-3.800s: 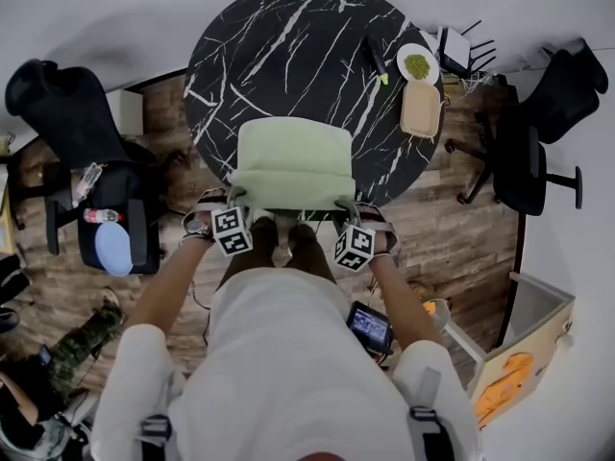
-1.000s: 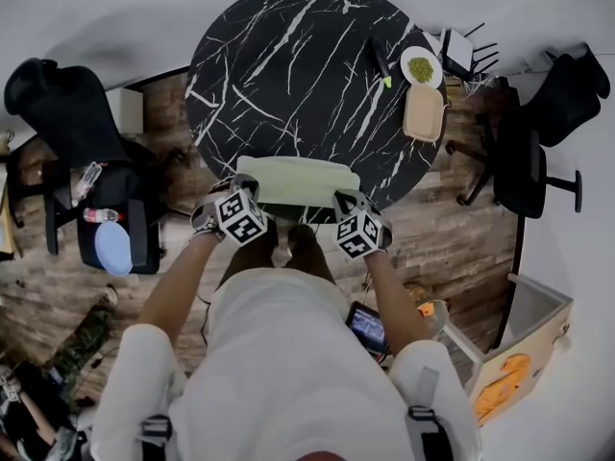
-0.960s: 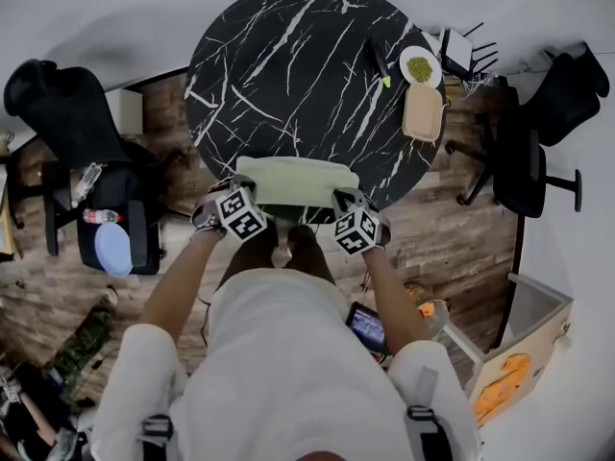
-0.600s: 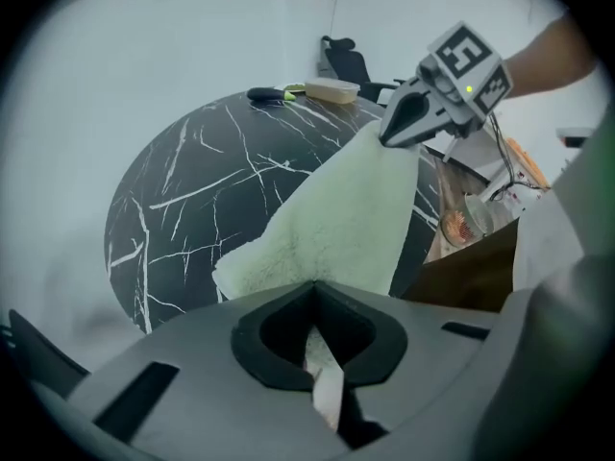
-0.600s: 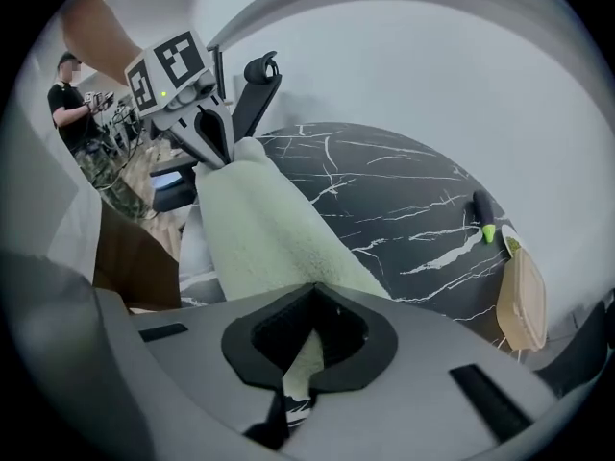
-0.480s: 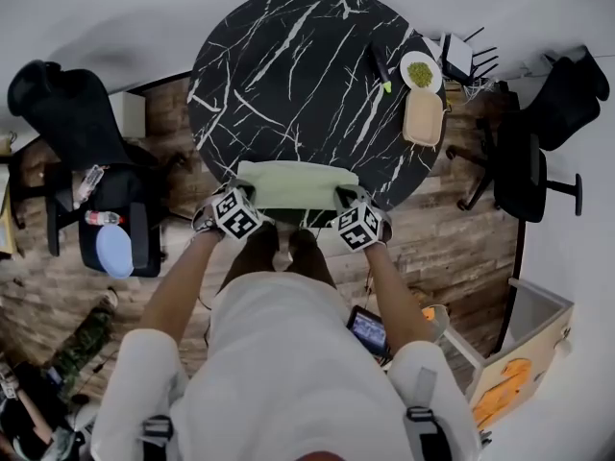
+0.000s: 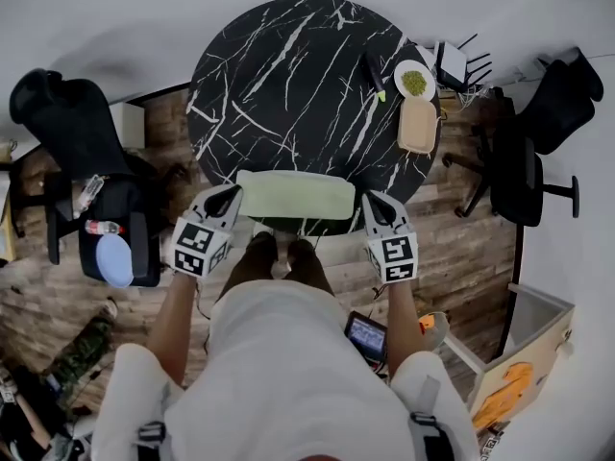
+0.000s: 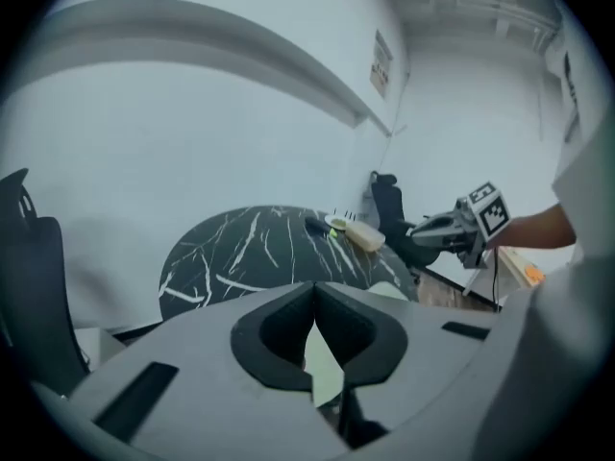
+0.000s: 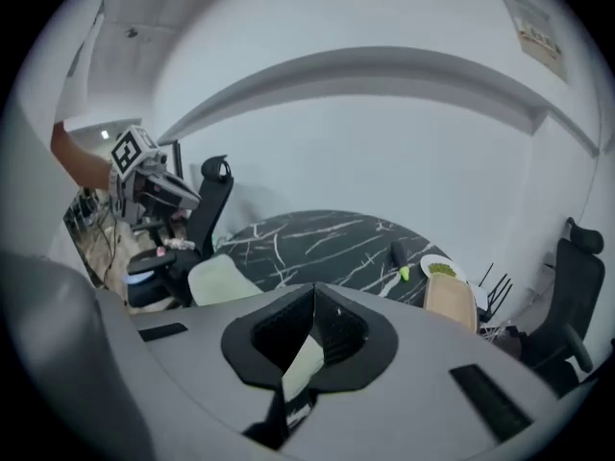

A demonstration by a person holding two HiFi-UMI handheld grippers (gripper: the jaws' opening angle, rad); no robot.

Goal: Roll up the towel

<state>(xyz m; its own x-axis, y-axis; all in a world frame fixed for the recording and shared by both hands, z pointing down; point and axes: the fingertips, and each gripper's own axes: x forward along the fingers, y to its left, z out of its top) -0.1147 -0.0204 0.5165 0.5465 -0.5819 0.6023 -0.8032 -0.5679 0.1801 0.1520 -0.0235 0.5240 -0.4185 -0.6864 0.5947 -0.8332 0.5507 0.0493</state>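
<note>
- Along the near rim of the round black marble table [image 7: 288, 65], the head view shows the pale green towel [image 7: 296, 196]. It lies as a narrow folded band, its long side following the edge closest to the person.
- Beside the towel's left end is the left gripper [image 7: 231, 193], and beside its right end the right gripper [image 7: 371, 200]. Both point toward the table, tips just beside the cloth; this view does not show whether they touch it.
- On the table's far right sit a white plate [image 7: 414, 81] of something green, a tan board [image 7: 418, 125] just beside it, and a dark tool [image 7: 377, 65] with a green tip. A black office chair [image 7: 72, 113] stands left of the table.
- From the left gripper view, its jaws are pressed together tip to tip with nothing clamped. A pale green strip shows through the gap behind the tips. The table lies beyond, and the right gripper reaches in from the right.
- From the right gripper view, its jaws are likewise closed and empty. One end of the towel rests on the table to the left of them, and the left gripper shows at upper left.
</note>
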